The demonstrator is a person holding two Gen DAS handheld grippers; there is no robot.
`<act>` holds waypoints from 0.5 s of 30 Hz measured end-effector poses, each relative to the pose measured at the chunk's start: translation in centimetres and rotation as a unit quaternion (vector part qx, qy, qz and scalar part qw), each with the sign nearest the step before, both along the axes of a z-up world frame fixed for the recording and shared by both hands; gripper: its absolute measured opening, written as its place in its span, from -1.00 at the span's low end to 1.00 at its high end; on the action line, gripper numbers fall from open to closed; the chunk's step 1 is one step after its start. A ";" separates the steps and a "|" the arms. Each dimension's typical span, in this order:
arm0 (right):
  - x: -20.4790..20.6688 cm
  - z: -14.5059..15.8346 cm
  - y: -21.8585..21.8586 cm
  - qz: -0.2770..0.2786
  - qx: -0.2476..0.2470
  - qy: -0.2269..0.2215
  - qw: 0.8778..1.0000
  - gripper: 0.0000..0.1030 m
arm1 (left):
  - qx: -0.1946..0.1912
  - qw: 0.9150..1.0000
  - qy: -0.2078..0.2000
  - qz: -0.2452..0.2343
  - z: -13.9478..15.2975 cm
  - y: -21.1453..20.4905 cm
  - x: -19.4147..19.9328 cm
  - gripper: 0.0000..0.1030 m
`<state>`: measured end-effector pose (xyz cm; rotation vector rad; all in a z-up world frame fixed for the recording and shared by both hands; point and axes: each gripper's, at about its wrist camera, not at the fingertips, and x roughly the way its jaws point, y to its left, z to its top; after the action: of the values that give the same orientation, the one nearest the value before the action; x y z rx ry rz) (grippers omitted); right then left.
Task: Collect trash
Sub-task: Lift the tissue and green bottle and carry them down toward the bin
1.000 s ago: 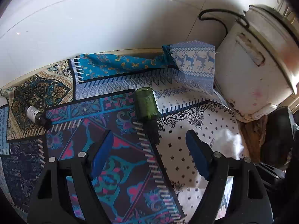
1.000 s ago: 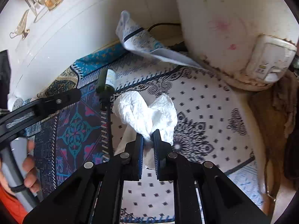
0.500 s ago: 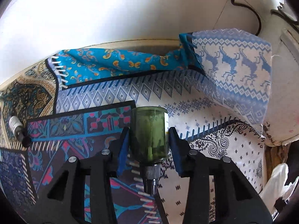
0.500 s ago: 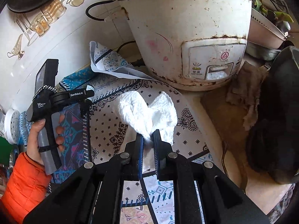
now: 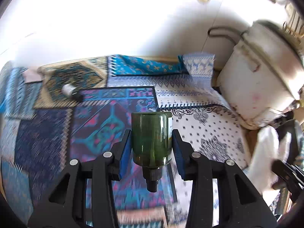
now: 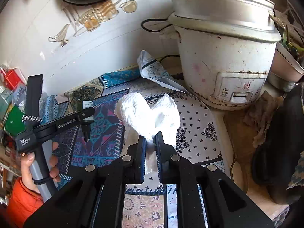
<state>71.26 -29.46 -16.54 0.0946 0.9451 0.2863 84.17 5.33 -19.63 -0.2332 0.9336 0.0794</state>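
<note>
Holding two pieces of trash clear of the counter, I am working both grippers at once. My left gripper (image 5: 151, 146) is clamping a green glass bottle (image 5: 151, 138) across its body, the two blue pads closed against its sides, base pointing away from the camera and black screw neck toward it; in the right wrist view the bottle is hanging above the patterned mat (image 6: 98, 133), not touching it. My right gripper (image 6: 151, 142) is nearly closed, its pads pinching the lower fold of a crumpled white paper towel (image 6: 150, 114), which is billowing out beyond the fingertips and riding above the mat, in front of the white rice cooker (image 6: 224, 62).

By my reading the task is partway through: two items are picked up, neither is dropped anywhere yet, and no bin is showing in either view. One more candidate is lying on the mat, a small dark bottle with a pale label (image 5: 71, 91), well to the left of and beyond the left gripper; the left view is smeared with motion blur, so I cannot be sure what it is. What is left, as I am judging it, is carrying both loads to a bin and collecting that last bottle.
</note>
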 end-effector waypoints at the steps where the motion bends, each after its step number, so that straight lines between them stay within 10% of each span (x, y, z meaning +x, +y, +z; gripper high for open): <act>1: -0.5 0.3 0.4 0.008 0.001 -0.004 1.000 -0.82 | -0.003 1.000 -0.008 0.008 0.9 0.2 -1.6 -0.21; 15: -10.6 2.0 6.4 0.052 0.025 -0.024 0.998 -0.82 | 0.042 0.995 -0.072 0.046 7.8 2.6 -20.4 -0.21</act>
<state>60.63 -23.10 -14.53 0.0830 0.8964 0.4074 63.74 7.93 -11.80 -0.2008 0.7739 0.1845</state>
